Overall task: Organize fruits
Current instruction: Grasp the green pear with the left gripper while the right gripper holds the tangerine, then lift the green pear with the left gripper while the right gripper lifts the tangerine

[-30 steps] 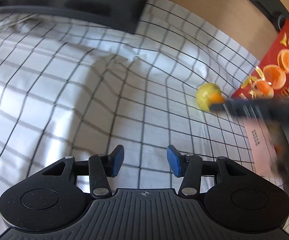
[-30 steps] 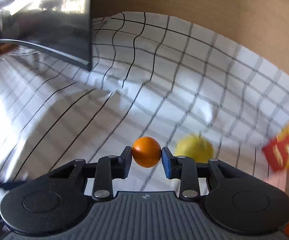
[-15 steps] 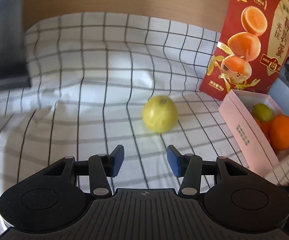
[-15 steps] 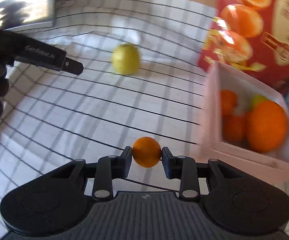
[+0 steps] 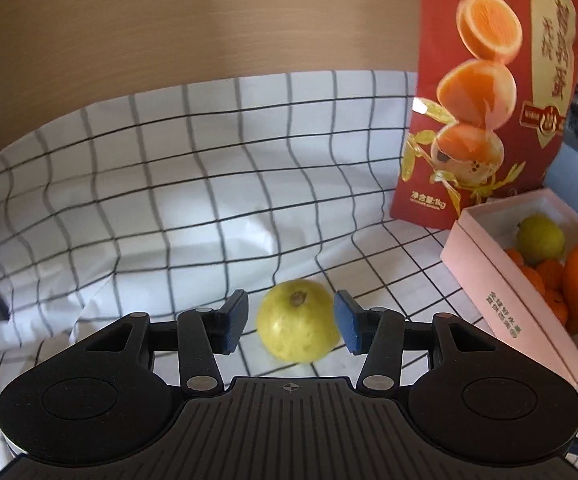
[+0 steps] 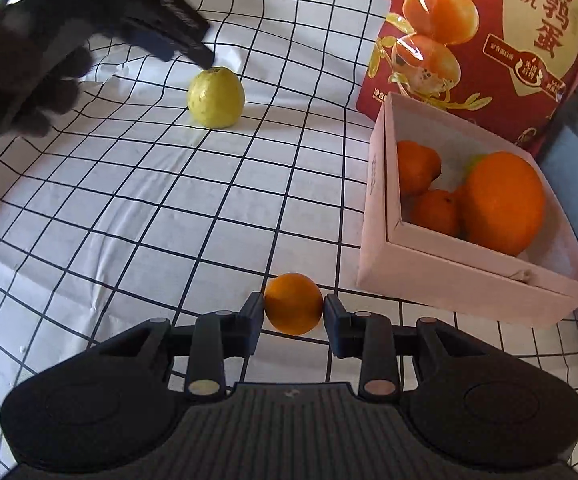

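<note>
Only the right wrist view shows the small orange [image 6: 293,303] gripped

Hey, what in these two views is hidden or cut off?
- Pink box, left wrist view: far end cut off by the frame edge.
- Green fruit, right wrist view: mostly hidden behind the large orange.
- Red bag, both views: top cropped.
</note>
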`<state>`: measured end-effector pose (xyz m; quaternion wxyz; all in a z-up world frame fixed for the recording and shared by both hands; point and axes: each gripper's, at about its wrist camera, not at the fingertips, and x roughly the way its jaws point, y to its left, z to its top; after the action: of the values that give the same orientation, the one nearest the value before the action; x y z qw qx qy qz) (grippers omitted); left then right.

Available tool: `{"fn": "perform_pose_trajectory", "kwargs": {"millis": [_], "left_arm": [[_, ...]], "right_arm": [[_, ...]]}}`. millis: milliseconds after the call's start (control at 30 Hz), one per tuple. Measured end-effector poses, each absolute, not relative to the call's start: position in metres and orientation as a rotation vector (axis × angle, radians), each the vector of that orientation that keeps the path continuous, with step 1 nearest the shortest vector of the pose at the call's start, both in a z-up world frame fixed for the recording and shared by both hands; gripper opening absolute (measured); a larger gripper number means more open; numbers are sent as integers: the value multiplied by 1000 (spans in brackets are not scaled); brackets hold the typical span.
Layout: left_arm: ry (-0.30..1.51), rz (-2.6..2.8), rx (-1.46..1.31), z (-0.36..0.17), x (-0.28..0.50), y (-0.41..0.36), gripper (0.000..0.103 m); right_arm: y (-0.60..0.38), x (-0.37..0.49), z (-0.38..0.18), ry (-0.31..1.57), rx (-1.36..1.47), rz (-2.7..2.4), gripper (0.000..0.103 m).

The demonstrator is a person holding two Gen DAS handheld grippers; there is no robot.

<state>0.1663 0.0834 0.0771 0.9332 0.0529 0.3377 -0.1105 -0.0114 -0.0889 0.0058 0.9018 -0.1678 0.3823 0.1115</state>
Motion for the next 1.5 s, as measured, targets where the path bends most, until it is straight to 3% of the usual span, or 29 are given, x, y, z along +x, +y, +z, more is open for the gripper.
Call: {"fn": "perform_pose_trajectory", "kwargs": {"millis": [67, 200, 333, 500, 600, 1133, 1500], "left_arm": [[695, -220, 154, 73, 170, 75, 52], [726, -228, 161, 65, 178, 69, 52], [726, -220, 173, 60, 180, 66, 55], [744, -277, 147, 61, 183, 66, 77], [740, -298, 129, 60, 184, 69, 80], [790, -239, 34, 35, 204, 88, 77], [806, -249, 20, 27, 208, 86, 68]], "right_arm": [[-88, -13, 5, 780, -363, 225, 35], [-86, -16, 1, 788, -377, 227, 61], [-84, -25, -5, 771, -405, 220, 67], [-87, -26, -7, 749, -398, 203, 79], [-94, -25, -7, 743, -366, 188, 85], [-127, -28, -19, 706, -138, 169, 102], [-128, -29, -20, 697, -135, 169, 103]]}}
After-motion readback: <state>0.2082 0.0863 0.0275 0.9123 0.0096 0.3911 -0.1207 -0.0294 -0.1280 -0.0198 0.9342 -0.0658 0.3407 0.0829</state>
